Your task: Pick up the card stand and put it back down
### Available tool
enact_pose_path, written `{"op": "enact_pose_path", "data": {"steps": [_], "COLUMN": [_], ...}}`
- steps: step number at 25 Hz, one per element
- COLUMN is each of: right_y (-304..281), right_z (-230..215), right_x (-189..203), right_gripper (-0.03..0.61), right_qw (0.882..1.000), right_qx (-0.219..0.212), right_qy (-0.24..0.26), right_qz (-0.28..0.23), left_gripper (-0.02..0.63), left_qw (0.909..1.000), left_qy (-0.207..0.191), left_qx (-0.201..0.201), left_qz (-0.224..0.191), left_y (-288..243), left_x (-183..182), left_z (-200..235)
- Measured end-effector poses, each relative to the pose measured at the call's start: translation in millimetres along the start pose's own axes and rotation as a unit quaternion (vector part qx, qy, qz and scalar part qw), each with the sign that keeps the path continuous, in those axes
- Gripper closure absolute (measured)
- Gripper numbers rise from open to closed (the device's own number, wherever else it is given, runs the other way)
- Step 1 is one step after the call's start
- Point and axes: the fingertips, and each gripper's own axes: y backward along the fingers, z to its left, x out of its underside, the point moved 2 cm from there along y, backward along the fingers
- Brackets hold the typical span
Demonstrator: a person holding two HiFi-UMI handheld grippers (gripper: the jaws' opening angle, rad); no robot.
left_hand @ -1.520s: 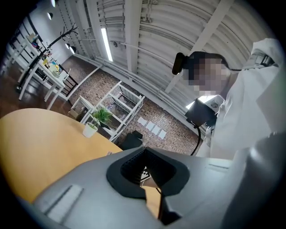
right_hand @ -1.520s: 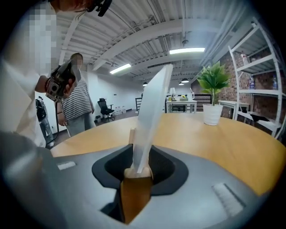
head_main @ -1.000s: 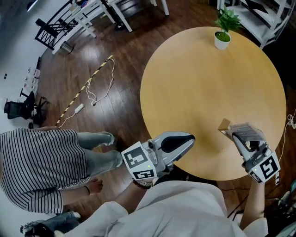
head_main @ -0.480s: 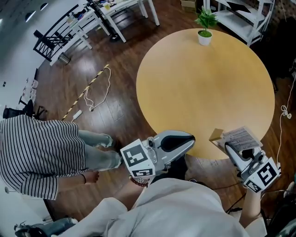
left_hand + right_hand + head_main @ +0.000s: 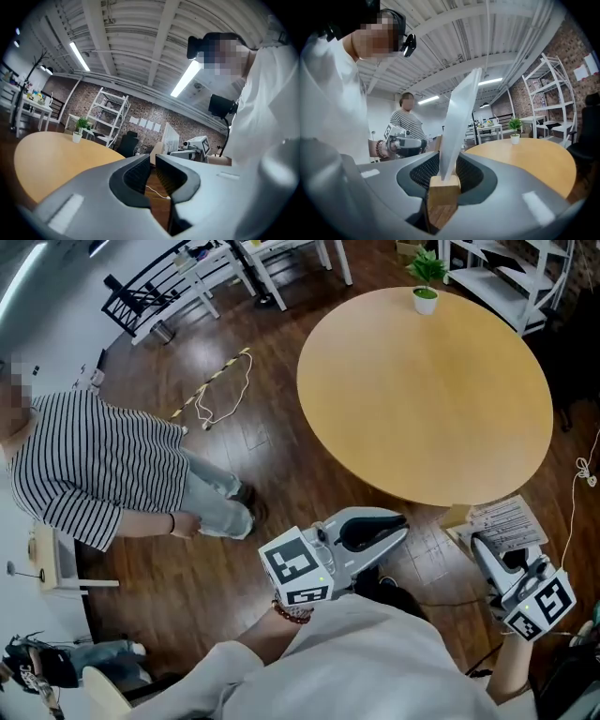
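My right claw stays clamped on the card stand: the wooden base sits between the pads and the clear panel rises straight ahead of the jaws. A second ago the stand hung over the table. Now the claw carries the card stand back past the near edge, over the floor as far as I can judge from this angle. My left claw is nearly closed on nothing, level with the right one.
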Motion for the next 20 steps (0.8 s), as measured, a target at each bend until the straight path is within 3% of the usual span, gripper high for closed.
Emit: {"op": "enact_pose_path", "data": {"steps": [4, 9, 13, 16, 20], "right_y": [10.9, 15.4, 9.4, 6.2, -26.2], "right_z": [21.7, 38.0, 40.5, 45.4, 78.4], "right_x": [1.5, 0.3, -4.6, -4.5, -0.4], "right_gripper": [0.457, 0.457, 0.457, 0.457, 0.457], "right_qw": [1.000, 0.999, 0.998, 0.999, 0.999], "right_qx": [0.009, 0.030, 0.043, 0.041, 0.028], "right_qy": [0.007, 0.008, 0.007, 0.007, 0.015], "right_qz": [-0.017, -0.032, -0.035, -0.034, -0.035], "left_gripper": [0.584, 0.592, 0.613, 0.604, 0.586], "left_qw": [0.9983, 0.9994, 0.9968, 0.9979, 0.9969], "left_qy": [-0.052, -0.033, -0.075, -0.064, -0.078], "left_qx": [0.001, 0.008, -0.010, 0.005, 0.010], "left_qz": [0.027, 0.009, 0.023, -0.005, -0.003], "left_y": [12.4, 19.9, 27.5, 34.0, 71.4], "left_x": [4.0, -2.5, -7.0, -15.1, -17.6], "left_z": [-24.2, -26.5, -18.3, -24.4, -22.2]}}
